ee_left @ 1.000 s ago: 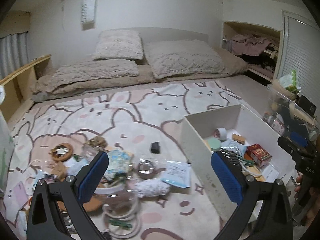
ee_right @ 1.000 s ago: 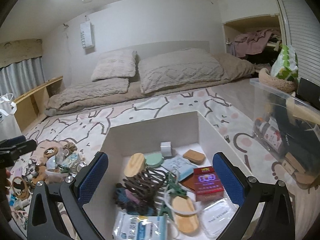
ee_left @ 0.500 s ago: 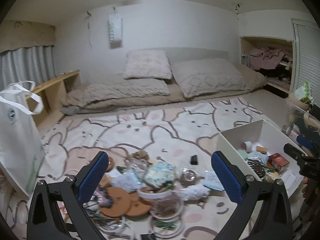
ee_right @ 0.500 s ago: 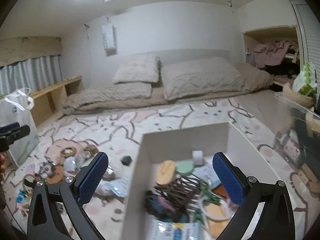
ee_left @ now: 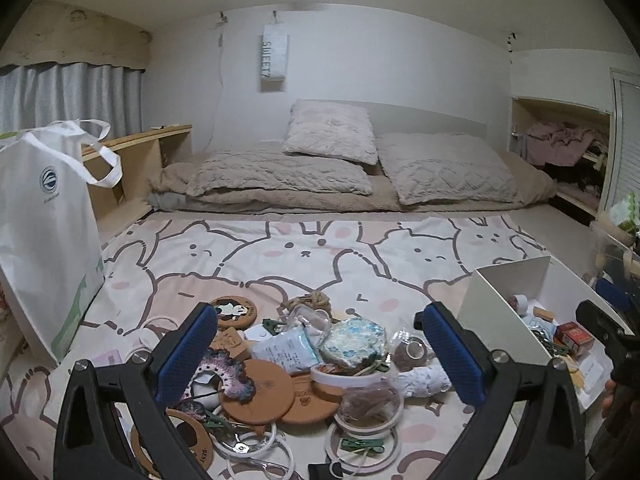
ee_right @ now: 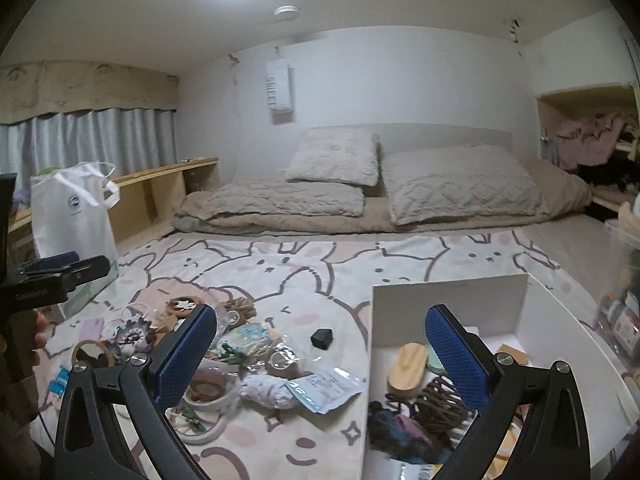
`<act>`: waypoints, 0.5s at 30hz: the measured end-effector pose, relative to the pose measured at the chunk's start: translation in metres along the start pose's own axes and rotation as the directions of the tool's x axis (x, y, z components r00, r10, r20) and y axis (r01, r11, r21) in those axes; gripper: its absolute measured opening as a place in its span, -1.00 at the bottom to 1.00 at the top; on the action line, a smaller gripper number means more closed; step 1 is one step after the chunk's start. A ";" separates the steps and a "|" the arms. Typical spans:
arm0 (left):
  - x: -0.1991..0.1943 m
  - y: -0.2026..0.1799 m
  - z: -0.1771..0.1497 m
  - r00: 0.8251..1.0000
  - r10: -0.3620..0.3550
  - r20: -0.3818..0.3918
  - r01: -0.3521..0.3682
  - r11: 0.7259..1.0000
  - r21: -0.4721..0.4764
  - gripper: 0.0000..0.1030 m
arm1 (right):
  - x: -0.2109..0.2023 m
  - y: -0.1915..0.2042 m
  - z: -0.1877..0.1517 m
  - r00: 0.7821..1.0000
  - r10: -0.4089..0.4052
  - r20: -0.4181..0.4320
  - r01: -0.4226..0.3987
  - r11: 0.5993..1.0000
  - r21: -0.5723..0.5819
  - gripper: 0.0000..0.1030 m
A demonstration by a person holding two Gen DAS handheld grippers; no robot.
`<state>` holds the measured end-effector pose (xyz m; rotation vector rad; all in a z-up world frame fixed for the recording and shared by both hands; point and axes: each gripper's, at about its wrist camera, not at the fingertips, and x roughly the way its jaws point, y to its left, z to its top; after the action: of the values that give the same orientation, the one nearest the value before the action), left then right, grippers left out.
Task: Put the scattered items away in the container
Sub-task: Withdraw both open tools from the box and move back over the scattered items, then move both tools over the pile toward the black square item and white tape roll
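Note:
A white open box (ee_left: pixel 506 286) stands on the bunny-print blanket at the right and holds several small items; it also shows in the right wrist view (ee_right: pixel 448 302). A heap of scattered items lies left of it: cork coasters (ee_left: pixel 256 392), a blue-floral round pouch (ee_left: pixel 354 340), white packets (ee_left: pixel 286 350), tape rings (ee_left: pixel 362 436), a white knitted roll (ee_right: pixel 266 390) and a small black object (ee_right: pixel 322 338). My left gripper (ee_left: pixel 320 360) is open and empty above the heap. My right gripper (ee_right: pixel 320 358) is open and empty, over the box's left edge.
A white tote bag (ee_left: pixel 44 232) stands at the left on the blanket. Pillows and a folded duvet (ee_left: pixel 280 178) lie at the back. A clear storage bin (ee_right: pixel 624 276) sits right of the box. A wooden shelf (ee_left: pixel 132 164) runs along the left wall.
Both grippers have swung left and pulled back. The left view went from the box edge to the heap; the right view went from directly over the box to its left edge.

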<state>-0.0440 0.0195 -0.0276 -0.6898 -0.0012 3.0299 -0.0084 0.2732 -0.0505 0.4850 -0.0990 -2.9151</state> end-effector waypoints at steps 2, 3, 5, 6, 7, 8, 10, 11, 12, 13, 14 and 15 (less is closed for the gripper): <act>0.000 0.003 -0.004 1.000 0.014 0.011 -0.015 1.000 0.009 1.00 | 0.000 0.006 -0.001 1.000 0.014 0.013 -0.014 1.000 -0.005 1.00; 0.000 0.004 -0.005 1.000 0.024 0.016 -0.024 1.000 0.018 1.00 | 0.000 0.008 -0.001 1.000 0.024 0.016 -0.024 1.000 -0.008 1.00; 0.000 0.007 -0.009 0.999 0.038 0.022 -0.039 0.999 0.031 1.00 | 0.001 0.012 -0.001 0.999 0.043 0.013 -0.042 0.999 -0.012 1.00; 0.000 0.009 -0.011 0.999 0.041 0.023 -0.042 0.999 0.032 1.00 | 0.002 0.014 -0.002 0.999 0.048 0.012 -0.048 0.999 -0.013 1.00; 0.000 0.011 -0.013 0.999 0.041 0.024 -0.042 0.999 0.030 1.00 | 0.002 0.016 -0.003 0.999 0.051 0.012 -0.051 0.999 -0.016 1.00; 0.000 0.014 -0.014 0.999 0.041 0.024 -0.041 0.999 0.024 1.00 | 0.002 0.018 -0.004 0.999 0.053 0.014 -0.052 0.998 -0.021 1.00; 0.001 0.021 -0.017 0.999 0.032 0.016 -0.032 0.999 0.006 1.00 | 0.003 0.022 -0.005 0.998 0.051 0.020 -0.050 0.998 -0.034 1.00; 0.001 0.024 -0.018 0.999 0.031 0.013 -0.031 1.000 -0.003 1.00 | 0.002 0.024 -0.006 0.998 0.049 0.029 -0.048 0.998 -0.040 1.00; 0.001 0.028 -0.019 0.999 0.033 0.012 -0.033 0.999 -0.013 1.00 | 0.002 0.026 -0.007 0.998 0.048 0.039 -0.046 0.998 -0.046 1.00; 0.000 0.030 -0.020 0.999 0.035 0.012 -0.035 0.999 -0.020 1.00 | 0.002 0.028 -0.007 0.998 0.047 0.047 -0.045 0.998 -0.049 1.00; 0.000 0.032 -0.020 0.999 0.037 0.013 -0.037 0.999 -0.025 1.00 | 0.002 0.029 -0.008 0.998 0.049 0.051 -0.046 0.998 -0.052 1.00; -0.001 0.035 -0.020 0.999 0.039 0.014 -0.039 0.999 -0.027 1.00 | 0.003 0.030 -0.008 0.997 0.052 0.052 -0.049 0.997 -0.054 1.00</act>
<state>-0.0351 -0.0152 -0.0455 -0.6781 -0.0293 3.0773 -0.0033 0.2434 -0.0557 0.3899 -0.0410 -2.8739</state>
